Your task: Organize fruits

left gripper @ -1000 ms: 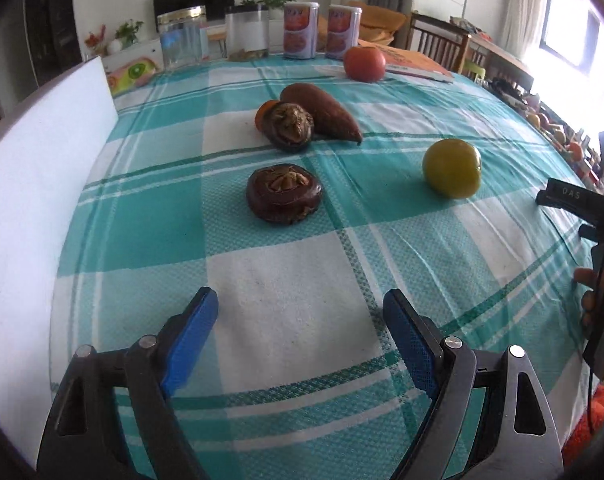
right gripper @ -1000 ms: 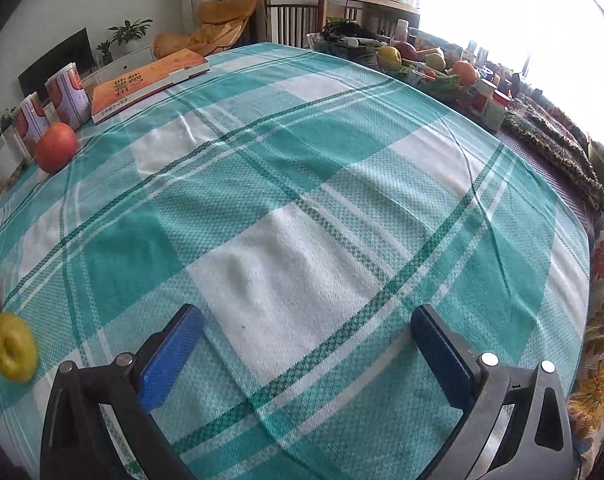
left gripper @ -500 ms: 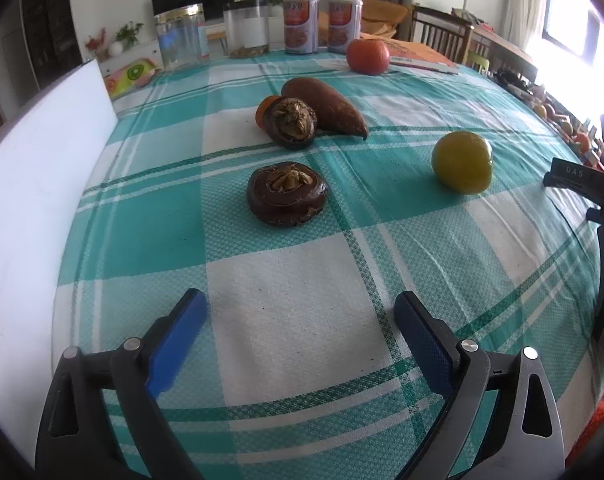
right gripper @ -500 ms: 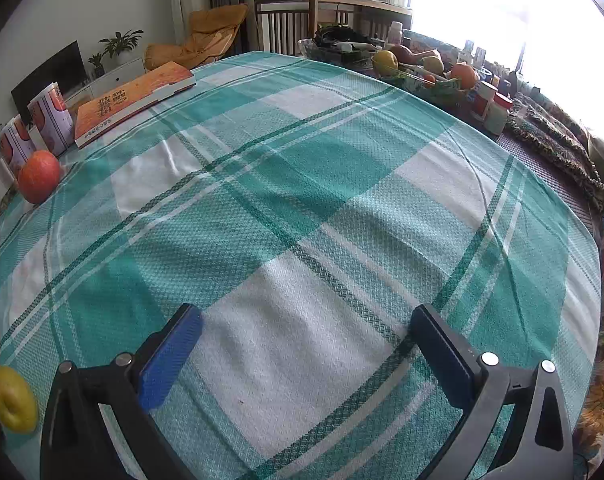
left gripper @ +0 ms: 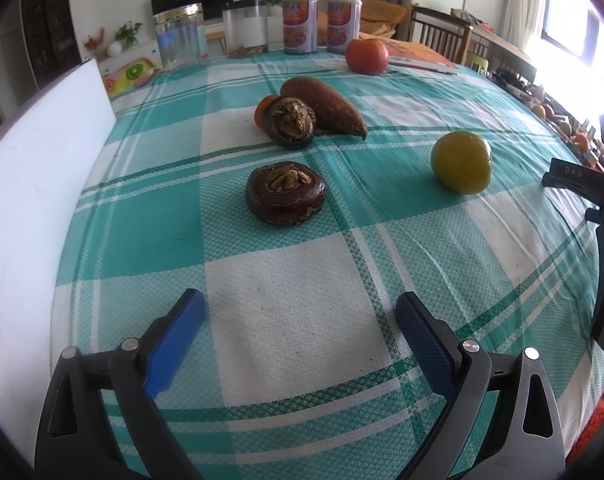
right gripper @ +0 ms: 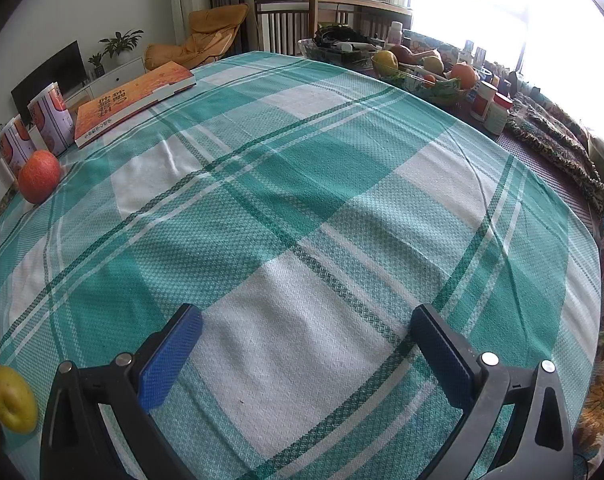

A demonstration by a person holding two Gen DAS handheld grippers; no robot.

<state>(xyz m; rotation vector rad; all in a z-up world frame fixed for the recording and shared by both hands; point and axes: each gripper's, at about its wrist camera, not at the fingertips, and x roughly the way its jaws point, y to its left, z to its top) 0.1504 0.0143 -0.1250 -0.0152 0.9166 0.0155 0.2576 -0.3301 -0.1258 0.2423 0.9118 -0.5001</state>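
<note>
A teal-and-white checked cloth covers the surface (left gripper: 286,328), with a white board (left gripper: 34,184) along its left edge and a bright window at the right. The left gripper (left gripper: 298,316) has just been opening and stands wide with nothing between its jaws. Only its view shows two dark brown fruits (left gripper: 285,193), a sweet potato (left gripper: 321,105) and jars. The yellow fruit (left gripper: 461,161) and the red fruit (right gripper: 38,176) appear in both views. The right gripper (right gripper: 305,328) is wide apart, empty; its view alone shows a fruit bowl (right gripper: 421,80) beyond the surface's far edge.
</note>
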